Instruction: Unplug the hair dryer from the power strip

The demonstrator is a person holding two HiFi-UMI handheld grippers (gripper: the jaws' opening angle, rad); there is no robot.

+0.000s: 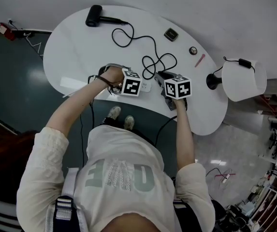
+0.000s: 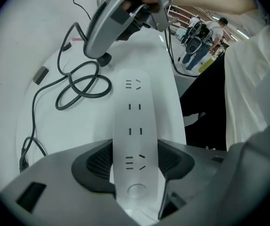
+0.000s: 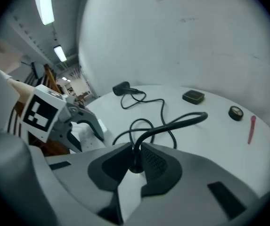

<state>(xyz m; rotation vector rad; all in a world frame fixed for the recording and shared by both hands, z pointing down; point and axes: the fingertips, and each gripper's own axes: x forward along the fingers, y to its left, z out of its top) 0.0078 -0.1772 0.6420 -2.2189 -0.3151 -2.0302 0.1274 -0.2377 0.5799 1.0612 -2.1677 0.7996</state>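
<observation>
The black hair dryer (image 1: 94, 15) lies at the far left of the white oval table (image 1: 80, 42). Its black cord (image 1: 153, 47) loops across the table to my right gripper (image 1: 161, 77). That gripper (image 3: 135, 155) is shut on the plug end of the cord (image 3: 172, 124), which sticks up between the pads. My left gripper (image 2: 135, 166) points straight down, its pads pressed on both sides of the white power strip (image 2: 135, 121). Every socket I can see on the strip is empty. In the left gripper view the right gripper (image 2: 107, 44) hangs over the strip's far end, the plug (image 2: 105, 59) at its tip.
A small dark box (image 1: 171, 34), a round object (image 1: 193, 50) and a pink pen (image 1: 199, 60) lie at the back right. A lamp with a white shade (image 1: 243, 79) stands at the right end. The table's front edge runs just below both grippers.
</observation>
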